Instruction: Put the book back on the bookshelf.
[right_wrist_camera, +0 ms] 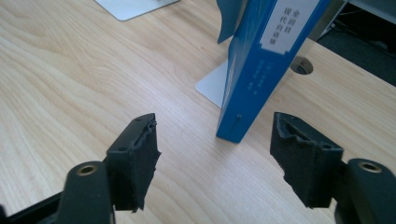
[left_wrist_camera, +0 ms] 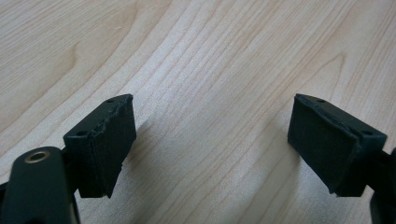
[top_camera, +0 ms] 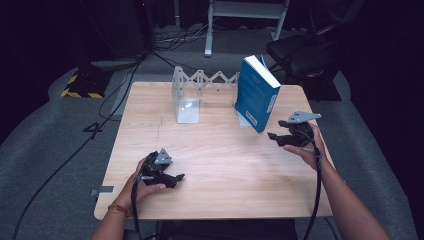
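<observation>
Blue book [top_camera: 256, 93] stands upright on the table [top_camera: 215, 165], leaning at the right end of the white expanding bookend [top_camera: 189, 95]; placement looks done. Right gripper [right_wrist_camera: 212, 156] just beside the book, jaws wide, nothing held; left gripper [left_wrist_camera: 212, 140] well apart from the book, wide, empty; only pulling back seems left.

Each black tool, left tool [top_camera: 176, 177] and right tool [top_camera: 272, 136], is topped by a grey three-cornered plate and trailed by a black cable. Worn, ragged black pads [right_wrist_camera: 142, 161] are fitted to the jaws, with small holes and brass-ringed screws alongside. A beaded bracelet [top_camera: 118, 209] is worn on the left wrist.
</observation>
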Motion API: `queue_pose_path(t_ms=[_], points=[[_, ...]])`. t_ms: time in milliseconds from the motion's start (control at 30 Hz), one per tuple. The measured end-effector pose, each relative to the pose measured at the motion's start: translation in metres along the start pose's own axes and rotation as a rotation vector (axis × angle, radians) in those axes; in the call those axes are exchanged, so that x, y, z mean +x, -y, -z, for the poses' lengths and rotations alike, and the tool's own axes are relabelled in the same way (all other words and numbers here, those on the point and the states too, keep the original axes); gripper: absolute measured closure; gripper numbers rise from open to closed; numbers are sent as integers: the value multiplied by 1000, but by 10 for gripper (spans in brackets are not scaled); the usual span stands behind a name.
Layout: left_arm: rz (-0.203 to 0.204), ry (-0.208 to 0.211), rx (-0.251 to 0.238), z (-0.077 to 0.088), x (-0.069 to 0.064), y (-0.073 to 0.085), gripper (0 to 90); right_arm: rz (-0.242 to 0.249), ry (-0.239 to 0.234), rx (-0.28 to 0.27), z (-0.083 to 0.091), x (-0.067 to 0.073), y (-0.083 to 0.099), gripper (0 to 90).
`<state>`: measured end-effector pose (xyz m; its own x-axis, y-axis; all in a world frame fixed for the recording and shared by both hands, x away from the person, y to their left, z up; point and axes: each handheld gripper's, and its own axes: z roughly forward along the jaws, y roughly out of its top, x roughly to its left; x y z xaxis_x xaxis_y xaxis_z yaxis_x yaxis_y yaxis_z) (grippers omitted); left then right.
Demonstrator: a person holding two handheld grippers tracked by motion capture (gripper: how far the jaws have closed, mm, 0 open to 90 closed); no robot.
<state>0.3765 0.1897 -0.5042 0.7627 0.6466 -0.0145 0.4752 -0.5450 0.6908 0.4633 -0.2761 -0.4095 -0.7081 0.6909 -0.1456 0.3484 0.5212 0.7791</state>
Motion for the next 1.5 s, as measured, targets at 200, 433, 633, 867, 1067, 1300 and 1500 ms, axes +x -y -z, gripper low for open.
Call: queue_pose_path(t_ms=[200, 433, 633, 867, 1067, 1300, 1500], points=[[1, 0, 0, 0, 0, 0, 157, 33, 10, 42, 8, 4, 10, 249], [0, 0, 0, 0, 0, 0, 157, 73, 29, 77, 15, 8, 26, 225], [1, 0, 0, 0, 0, 0, 157, 84, 39, 97, 21, 10, 43, 228], [1, 0, 0, 0, 0, 0, 157, 108, 48, 116, 27, 13, 65, 228], [3, -2, -1, 0, 0, 0, 157, 115, 49, 126, 33, 15, 88, 228], [3, -1, 0, 0, 0, 0, 157, 61, 27, 123, 39, 12, 110, 239], [2, -1, 0, 0, 0, 0, 157, -21, 15, 104, 48, 5, 137, 242]])
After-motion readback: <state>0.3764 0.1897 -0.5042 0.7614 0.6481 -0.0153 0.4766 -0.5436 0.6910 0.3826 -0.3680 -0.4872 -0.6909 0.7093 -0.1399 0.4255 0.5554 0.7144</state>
